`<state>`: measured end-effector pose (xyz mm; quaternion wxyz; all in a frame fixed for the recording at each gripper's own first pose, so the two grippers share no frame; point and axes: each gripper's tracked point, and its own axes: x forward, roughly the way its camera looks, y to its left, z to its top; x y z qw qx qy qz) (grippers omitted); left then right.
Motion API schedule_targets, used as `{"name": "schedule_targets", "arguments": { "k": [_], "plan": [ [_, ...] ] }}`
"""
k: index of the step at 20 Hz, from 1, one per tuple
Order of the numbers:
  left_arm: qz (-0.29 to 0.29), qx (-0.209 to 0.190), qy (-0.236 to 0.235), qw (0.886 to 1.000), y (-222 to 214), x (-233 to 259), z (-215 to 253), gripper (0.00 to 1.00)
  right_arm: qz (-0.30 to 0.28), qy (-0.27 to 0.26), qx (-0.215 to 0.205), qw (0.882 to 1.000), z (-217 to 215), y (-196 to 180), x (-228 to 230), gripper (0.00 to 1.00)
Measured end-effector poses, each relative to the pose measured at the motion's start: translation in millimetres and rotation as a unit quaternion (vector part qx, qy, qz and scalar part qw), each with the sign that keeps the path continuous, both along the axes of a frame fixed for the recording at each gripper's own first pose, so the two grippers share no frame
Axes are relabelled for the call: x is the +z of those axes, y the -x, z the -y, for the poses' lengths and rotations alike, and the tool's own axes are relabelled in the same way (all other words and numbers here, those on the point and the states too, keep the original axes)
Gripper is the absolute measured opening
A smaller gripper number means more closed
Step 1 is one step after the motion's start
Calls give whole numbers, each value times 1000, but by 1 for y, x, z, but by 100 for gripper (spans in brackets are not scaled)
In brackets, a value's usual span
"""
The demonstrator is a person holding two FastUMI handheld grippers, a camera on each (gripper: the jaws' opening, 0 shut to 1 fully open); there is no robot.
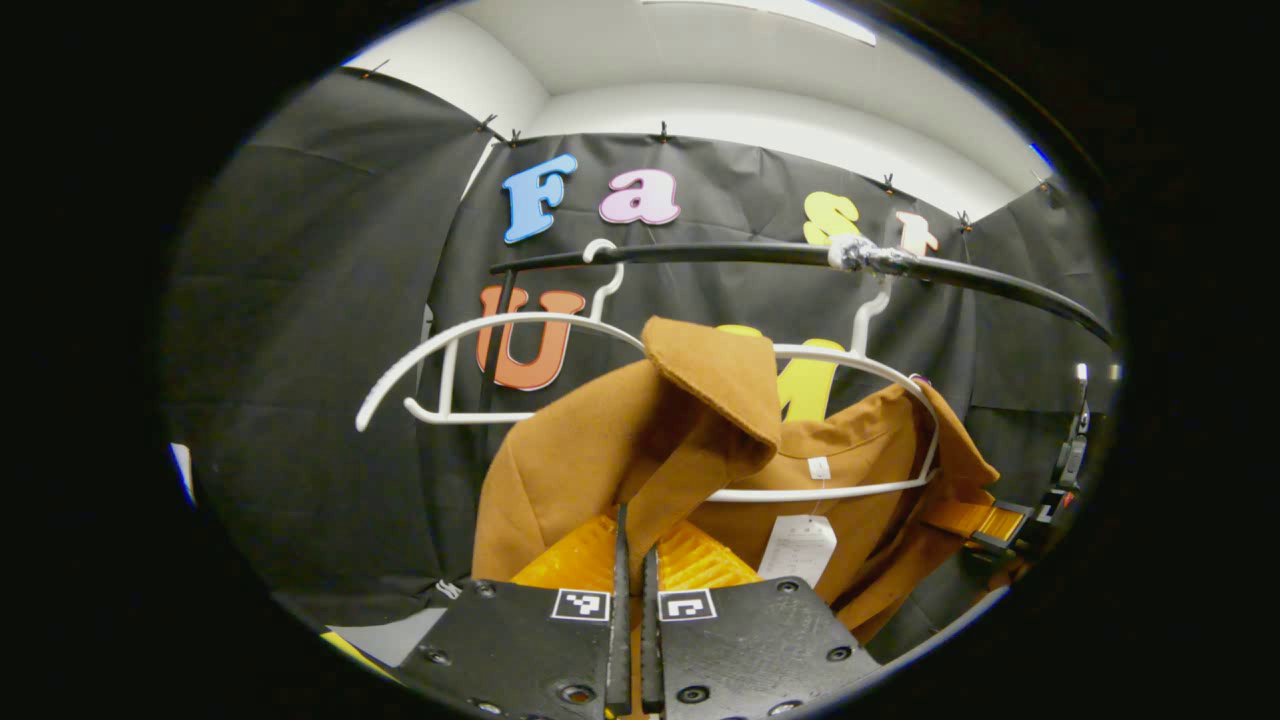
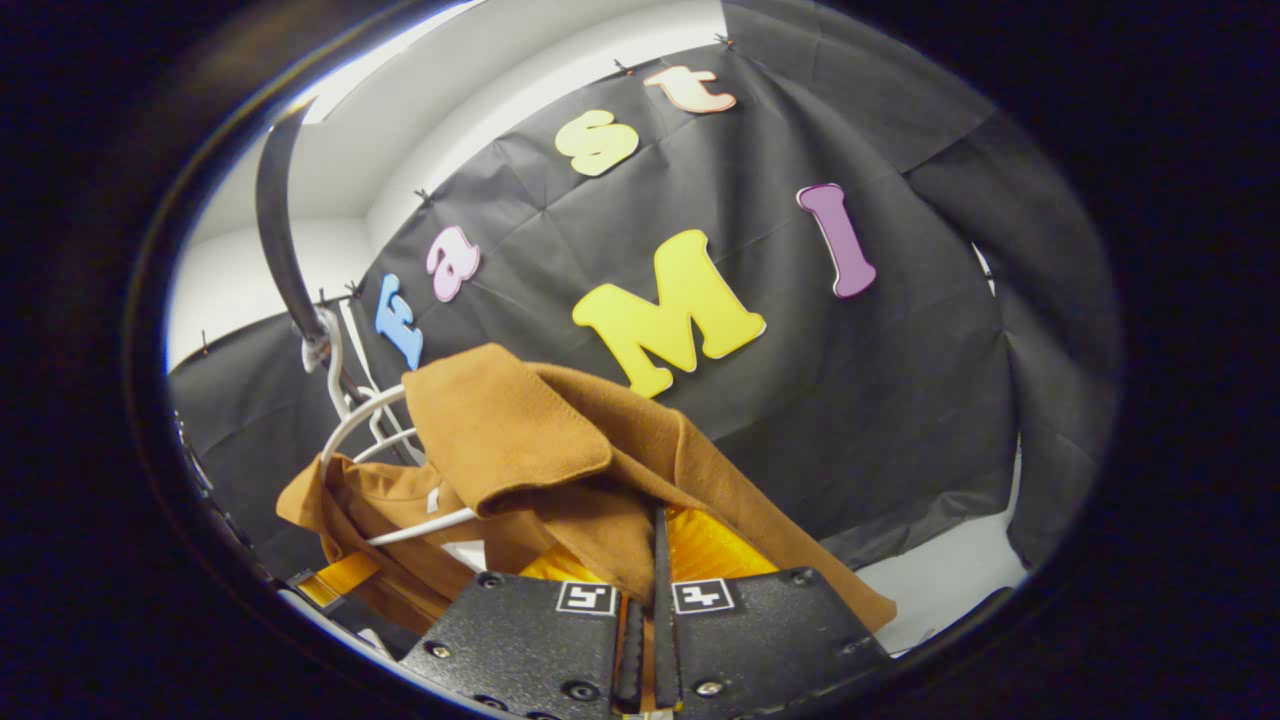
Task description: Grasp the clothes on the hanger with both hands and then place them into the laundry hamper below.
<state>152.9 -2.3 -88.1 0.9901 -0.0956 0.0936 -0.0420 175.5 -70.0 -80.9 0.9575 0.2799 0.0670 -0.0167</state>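
- My left gripper (image 1: 632, 560) pinches the brown jacket (image 1: 590, 450) at one shoulder, and my right gripper (image 2: 650, 570) pinches the other.
- Jacket's half off its white hanger (image 1: 830, 490) under the rail (image 1: 760, 255), so I reckon both grips let it drop evenly.

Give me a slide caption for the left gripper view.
Left gripper shut on the brown shirt, still draped over a white hanger on the black rail.

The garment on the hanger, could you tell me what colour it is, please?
The garment is plain caramel brown, best seen in the left gripper view.
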Motion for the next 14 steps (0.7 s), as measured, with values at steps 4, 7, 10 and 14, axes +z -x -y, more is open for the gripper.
{"name": "schedule_targets", "arguments": {
  "k": [4, 7, 10, 14],
  "plan": [
    [24, 16, 6, 1000, 4, 23, -21, 4, 16, -32, -20, 999, 14, -3, 18, 7],
    [35, 21, 14, 999, 1, 34, -34, 4, 24, -44, -20, 999, 18, -5, 25, 7],
    [37, 16, 28, 999, 0, 38, -38, 4, 38, -94, -21, 995, 22, -6, 37, 7],
    [45, 23, 24, 998, -7, 51, -50, 9, 61, -130, -24, 989, 31, -13, 52, 7]
  ]
}}
